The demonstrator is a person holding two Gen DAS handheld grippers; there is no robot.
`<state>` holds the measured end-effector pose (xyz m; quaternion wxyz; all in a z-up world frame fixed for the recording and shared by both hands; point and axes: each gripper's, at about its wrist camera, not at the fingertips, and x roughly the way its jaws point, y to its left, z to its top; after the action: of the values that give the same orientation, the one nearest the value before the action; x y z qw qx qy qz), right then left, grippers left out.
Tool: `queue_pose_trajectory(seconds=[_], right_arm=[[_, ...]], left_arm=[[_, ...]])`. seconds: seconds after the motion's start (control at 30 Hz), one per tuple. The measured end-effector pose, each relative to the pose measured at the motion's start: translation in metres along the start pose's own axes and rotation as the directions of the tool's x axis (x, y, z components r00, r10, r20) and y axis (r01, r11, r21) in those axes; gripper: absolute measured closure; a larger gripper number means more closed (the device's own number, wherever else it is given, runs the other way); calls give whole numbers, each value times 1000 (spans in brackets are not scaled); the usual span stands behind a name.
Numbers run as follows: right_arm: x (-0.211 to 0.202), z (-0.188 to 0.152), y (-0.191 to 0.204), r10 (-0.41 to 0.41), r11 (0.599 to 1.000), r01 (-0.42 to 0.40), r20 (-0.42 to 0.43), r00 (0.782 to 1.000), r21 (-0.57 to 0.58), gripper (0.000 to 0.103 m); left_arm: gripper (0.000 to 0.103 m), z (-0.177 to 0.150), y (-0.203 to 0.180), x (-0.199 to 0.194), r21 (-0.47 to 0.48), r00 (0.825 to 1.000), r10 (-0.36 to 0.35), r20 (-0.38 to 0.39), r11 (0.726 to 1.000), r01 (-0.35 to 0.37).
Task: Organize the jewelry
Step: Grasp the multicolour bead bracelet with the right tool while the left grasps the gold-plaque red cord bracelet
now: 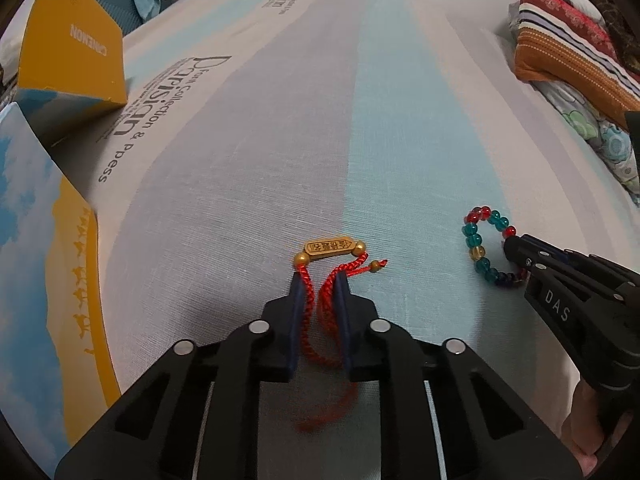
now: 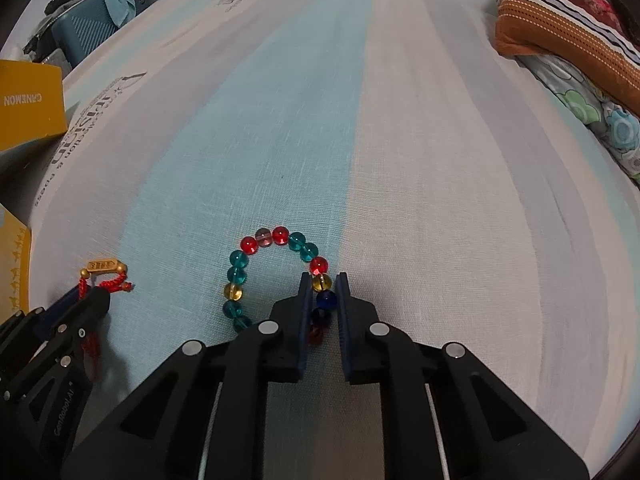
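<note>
The red cord bracelet [image 1: 320, 276] is pinched between the left gripper [image 1: 319, 286] jaws on a striped bedsheet [image 1: 280, 140]. The bead bracelet [image 2: 280, 276] is clamped by the right gripper [image 2: 323, 286] nearby. Yellow boxes [image 1: 72, 48] and folded blankets [image 1: 572, 40] are seen at the edges.

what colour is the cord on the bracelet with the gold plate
Red braided cord, clearest in the left wrist view.
</note>
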<state>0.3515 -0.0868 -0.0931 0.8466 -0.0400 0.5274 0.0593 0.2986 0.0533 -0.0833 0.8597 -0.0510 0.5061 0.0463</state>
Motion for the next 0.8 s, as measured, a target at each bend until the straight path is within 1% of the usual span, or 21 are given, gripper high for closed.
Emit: queue_pose_trajectory(seconds=[0.03, 0.23, 0.63, 0.8], right_arm=[[-1, 0, 0, 2, 1000, -2, 1, 1000, 2, 92], [-3, -1, -1, 3, 1000, -4, 7, 1000, 5, 92], [-19, -5, -6, 4, 1000, -4, 23, 1000, 10, 93], [-30, -8, -8, 32, 999, -32, 39, 999, 8, 94]], left_arm=[[93, 0, -1, -1, 3, 1000, -1, 0, 1000, 1], [95, -1, -3, -8, 6, 1000, -5, 9, 1000, 5], [95, -2, -5, -25, 12, 1000, 1, 31, 1000, -1], [95, -3, -4, -34, 12, 999, 2, 42, 1000, -2]])
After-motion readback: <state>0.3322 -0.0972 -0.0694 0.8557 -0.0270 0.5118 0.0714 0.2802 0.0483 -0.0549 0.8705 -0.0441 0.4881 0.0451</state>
